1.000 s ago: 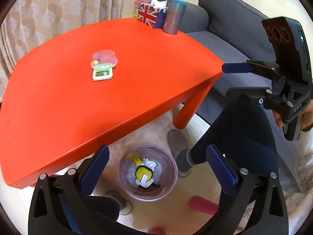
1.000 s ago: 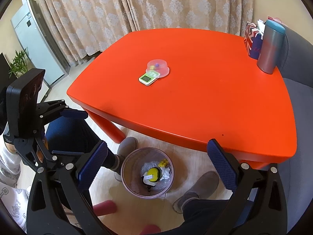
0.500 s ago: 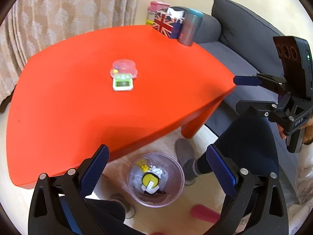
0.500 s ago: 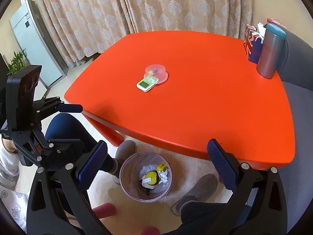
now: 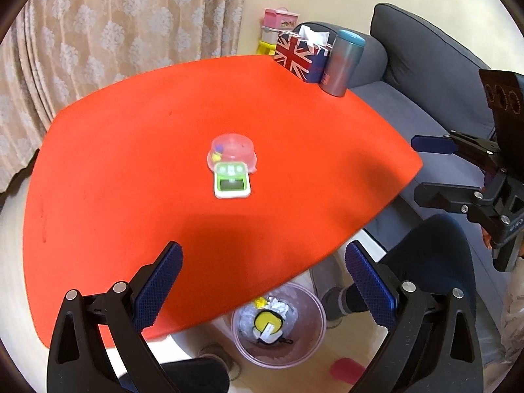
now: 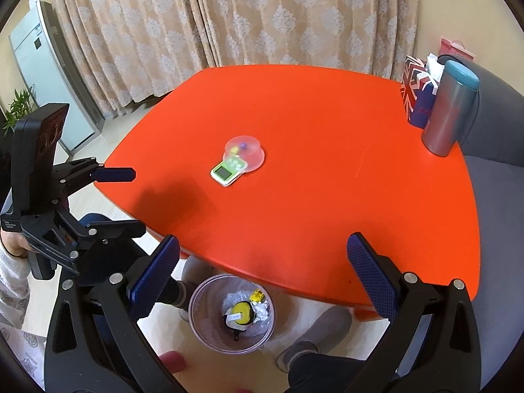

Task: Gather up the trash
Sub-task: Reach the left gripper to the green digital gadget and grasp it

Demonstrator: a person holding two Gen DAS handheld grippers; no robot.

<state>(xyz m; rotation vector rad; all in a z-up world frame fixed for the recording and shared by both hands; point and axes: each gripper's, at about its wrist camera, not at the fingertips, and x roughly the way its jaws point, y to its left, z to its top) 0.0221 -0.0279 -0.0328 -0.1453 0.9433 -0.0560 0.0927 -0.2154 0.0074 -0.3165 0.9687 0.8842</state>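
Trash bin (image 5: 278, 324) sits at 6 o'clock below my orange tabletop (image 5: 163, 163), wrappers inside. Both my left tongs (image 5: 263, 281) and right tongs (image 6: 262, 273) gape wide, holding nothing.

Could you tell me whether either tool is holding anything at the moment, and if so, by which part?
Nothing is held. The left tool and the right tool both have their jaws spread wide with nothing between them, above the red table.

left gripper (image 5: 263, 281): black angular frame, blue cross-hatched finger pads, silver screws
right gripper (image 6: 262, 273): same black build, blue textured pads
clothing: dark navy trousers (image 5: 435, 262) and grey slippers (image 6: 316, 334) are worn, plus a pale patterned sleeve (image 6: 11, 275)
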